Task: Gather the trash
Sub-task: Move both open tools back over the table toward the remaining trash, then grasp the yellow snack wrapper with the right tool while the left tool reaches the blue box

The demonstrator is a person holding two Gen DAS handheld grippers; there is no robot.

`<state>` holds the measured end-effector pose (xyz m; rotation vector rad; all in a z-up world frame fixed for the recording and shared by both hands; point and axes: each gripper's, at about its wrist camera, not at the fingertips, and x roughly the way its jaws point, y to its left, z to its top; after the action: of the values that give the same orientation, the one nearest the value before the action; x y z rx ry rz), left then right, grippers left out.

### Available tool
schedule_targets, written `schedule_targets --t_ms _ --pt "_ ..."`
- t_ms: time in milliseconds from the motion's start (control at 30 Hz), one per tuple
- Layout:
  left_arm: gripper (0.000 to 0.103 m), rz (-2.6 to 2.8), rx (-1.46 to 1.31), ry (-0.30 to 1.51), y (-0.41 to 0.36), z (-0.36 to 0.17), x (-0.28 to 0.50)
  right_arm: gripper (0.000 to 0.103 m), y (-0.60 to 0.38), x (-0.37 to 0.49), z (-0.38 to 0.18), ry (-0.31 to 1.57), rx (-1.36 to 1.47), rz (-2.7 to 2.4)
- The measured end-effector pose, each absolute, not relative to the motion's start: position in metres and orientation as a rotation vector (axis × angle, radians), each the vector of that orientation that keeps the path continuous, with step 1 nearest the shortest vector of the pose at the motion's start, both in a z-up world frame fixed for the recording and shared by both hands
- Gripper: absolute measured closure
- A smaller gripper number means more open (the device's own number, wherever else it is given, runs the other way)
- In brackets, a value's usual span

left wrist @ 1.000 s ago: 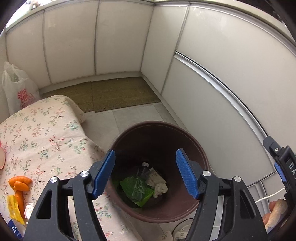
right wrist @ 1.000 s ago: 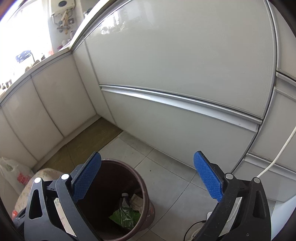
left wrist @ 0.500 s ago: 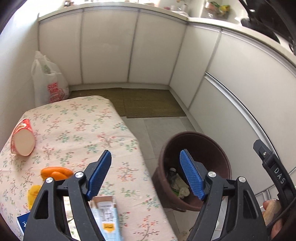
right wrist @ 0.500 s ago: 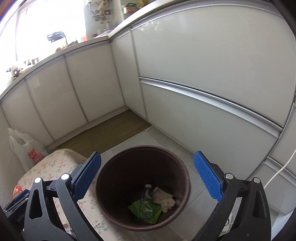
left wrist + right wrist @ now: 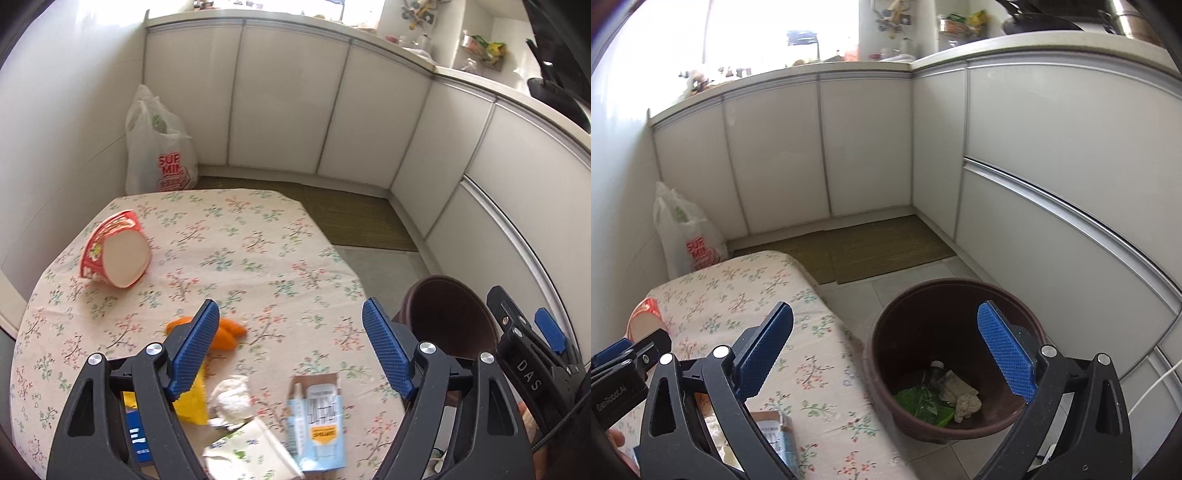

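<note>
Trash lies on the floral-clothed table (image 5: 240,236): a tipped red paper cup (image 5: 114,251), orange peel pieces (image 5: 231,330), a yellow wrapper (image 5: 192,402), a crumpled white tissue (image 5: 232,397), a light-blue carton (image 5: 319,424) and a blue box (image 5: 138,435). My left gripper (image 5: 291,347) hovers above the near pile, its jaws opening, nothing between them. The brown bin (image 5: 956,354) on the floor to the right holds a green bag, a bottle and tissue. My right gripper (image 5: 886,350) is open and empty, straddling the table edge and the bin.
White cabinets (image 5: 864,147) wrap the back and right side. A white plastic shopping bag (image 5: 159,147) stands in the far left corner. A woven mat (image 5: 879,247) covers the floor beyond the table. A white cable (image 5: 1156,384) hangs at the right.
Both grippers swung left from over the bin toward the table. The left view now shows the table's trash instead of the bin's inside, and the left jaws stand a little wider.
</note>
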<state>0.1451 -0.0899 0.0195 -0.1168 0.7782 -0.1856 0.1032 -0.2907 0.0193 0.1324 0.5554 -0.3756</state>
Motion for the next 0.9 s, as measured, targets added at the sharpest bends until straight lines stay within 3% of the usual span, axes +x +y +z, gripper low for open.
schedule_targets --t_ms 567,900 --pt "0.024 0.047 -0.222 0.85 0.05 -0.019 0.131 0.007 -0.171 0.153 -0.018 0.763 0.021 -0.111" --pt "0.024 0.095 -0.428 0.913 0.124 -0.031 0.135 0.007 -0.112 0.185 -0.084 1.113 0.066 0.223"
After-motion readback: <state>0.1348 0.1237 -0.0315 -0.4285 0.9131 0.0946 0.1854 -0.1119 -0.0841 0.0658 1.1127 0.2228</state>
